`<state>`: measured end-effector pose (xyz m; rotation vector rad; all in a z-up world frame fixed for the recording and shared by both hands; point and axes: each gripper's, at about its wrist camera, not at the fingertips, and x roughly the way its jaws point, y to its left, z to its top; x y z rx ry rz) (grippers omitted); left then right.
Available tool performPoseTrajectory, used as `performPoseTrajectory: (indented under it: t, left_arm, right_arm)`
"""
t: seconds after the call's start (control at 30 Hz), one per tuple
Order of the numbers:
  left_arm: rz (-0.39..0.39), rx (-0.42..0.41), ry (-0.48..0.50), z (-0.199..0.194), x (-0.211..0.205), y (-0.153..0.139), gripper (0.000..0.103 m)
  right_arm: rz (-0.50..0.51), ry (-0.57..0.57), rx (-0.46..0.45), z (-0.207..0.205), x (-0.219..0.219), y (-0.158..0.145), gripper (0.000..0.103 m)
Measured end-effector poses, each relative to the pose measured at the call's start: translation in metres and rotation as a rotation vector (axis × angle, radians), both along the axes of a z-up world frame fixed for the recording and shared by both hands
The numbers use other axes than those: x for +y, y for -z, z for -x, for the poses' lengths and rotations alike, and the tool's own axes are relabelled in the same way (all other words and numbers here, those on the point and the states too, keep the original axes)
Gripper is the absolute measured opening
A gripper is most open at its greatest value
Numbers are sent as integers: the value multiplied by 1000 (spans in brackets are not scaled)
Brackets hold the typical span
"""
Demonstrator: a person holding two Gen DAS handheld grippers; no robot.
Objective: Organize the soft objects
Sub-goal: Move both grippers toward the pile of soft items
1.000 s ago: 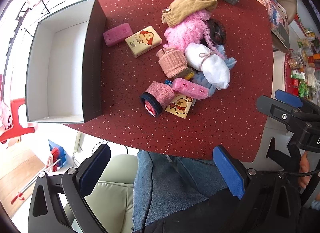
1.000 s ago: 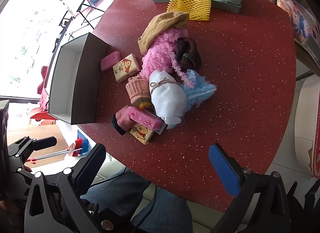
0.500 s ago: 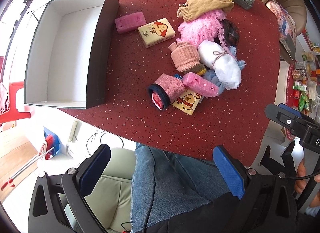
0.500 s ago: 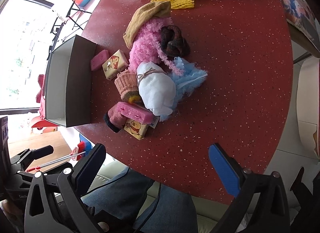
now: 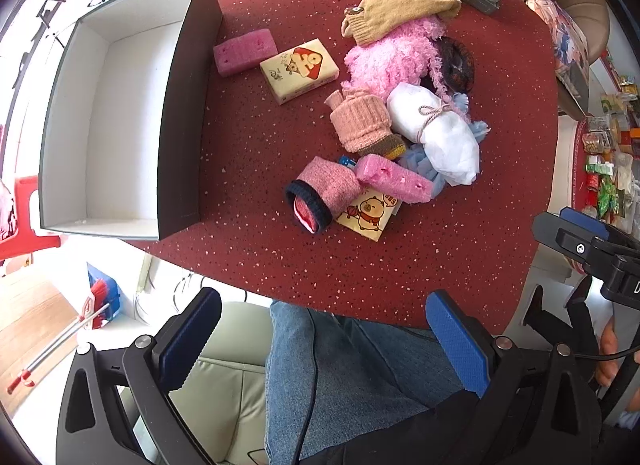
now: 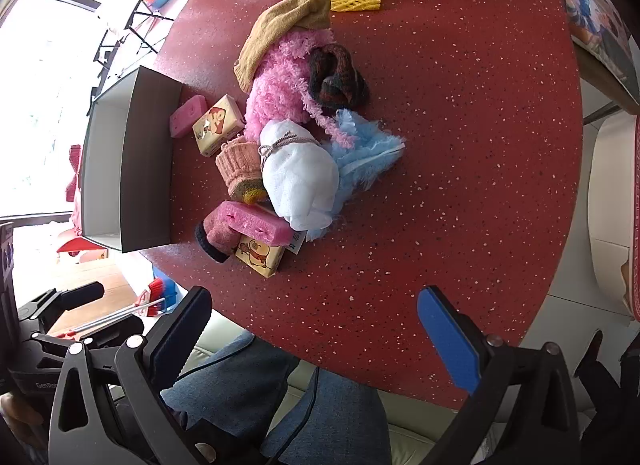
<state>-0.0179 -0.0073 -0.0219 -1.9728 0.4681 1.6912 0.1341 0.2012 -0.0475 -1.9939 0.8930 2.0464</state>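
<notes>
Hovering above the near edge of the red speckled table (image 5: 280, 257), the left gripper (image 5: 324, 341) and right gripper (image 6: 316, 329) both gape wide, holding nothing; the soft things lie heaped mid-table: a white tied bundle (image 5: 436, 133), a fluffy pink scarf (image 5: 388, 61), a tan knit hat (image 5: 396, 13), a pink knit sock (image 5: 360, 121) and 2 pink foam blocks, 1 (image 5: 394, 179) on the heap, 1 (image 5: 245, 52) just beside the open box (image 5: 180, 125); the box sits at the table's left edge, nothing inside.
</notes>
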Motion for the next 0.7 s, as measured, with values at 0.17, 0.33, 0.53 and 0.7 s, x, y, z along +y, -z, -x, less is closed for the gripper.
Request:
performPoseTrajectory:
  t: [0.17, 0.33, 0.53, 0.7]
  left_arm:
    - [-4, 9, 16, 3, 7, 5, 103]
    - [16, 10, 25, 6, 9, 16, 103]
    - [48, -1, 32, 7, 6, 37, 103]
    - [65, -31, 27, 8, 3, 58, 103]
  right_arm:
    - [-28, -15, -8, 5, 5, -4, 103]
    - [-56, -31, -36, 8, 10, -6, 103]
    - [-76, -54, -63, 9, 10, 1, 103]
    - [-67, -69, -90, 12, 3, 21, 103]
